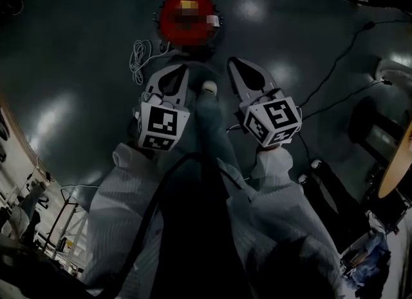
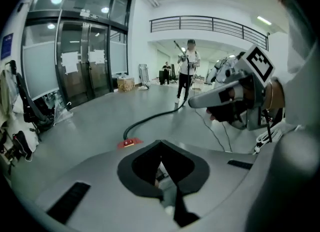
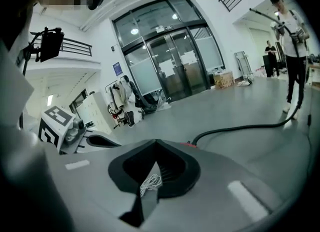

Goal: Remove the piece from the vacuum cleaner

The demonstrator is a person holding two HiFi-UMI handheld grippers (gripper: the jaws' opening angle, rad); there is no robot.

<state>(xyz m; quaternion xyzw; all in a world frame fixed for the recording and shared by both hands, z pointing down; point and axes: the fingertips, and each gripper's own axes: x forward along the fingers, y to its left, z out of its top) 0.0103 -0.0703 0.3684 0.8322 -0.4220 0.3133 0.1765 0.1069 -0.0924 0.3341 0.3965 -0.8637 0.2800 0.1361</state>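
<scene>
The red canister vacuum cleaner (image 1: 187,14) stands on the dark floor ahead of me. Only its red top (image 2: 129,143) shows over the jaws in the left gripper view. Its black hose (image 2: 150,119) runs across the floor to a distant person (image 2: 187,71) holding the wand, and the hose (image 3: 240,127) also shows in the right gripper view. My left gripper (image 1: 183,67) and right gripper (image 1: 233,61) hover side by side short of the vacuum, pointing at it. Both are shut with nothing between the jaws and touch nothing. I cannot tell which piece the task means.
A coiled white cable (image 1: 138,59) lies left of the vacuum, just ahead of the left gripper. Black cords (image 1: 341,59) cross the floor at the right. My white-suited legs (image 1: 212,136) fill the lower middle. Glass doors (image 3: 175,61) and a coat rack (image 3: 122,98) stand far off.
</scene>
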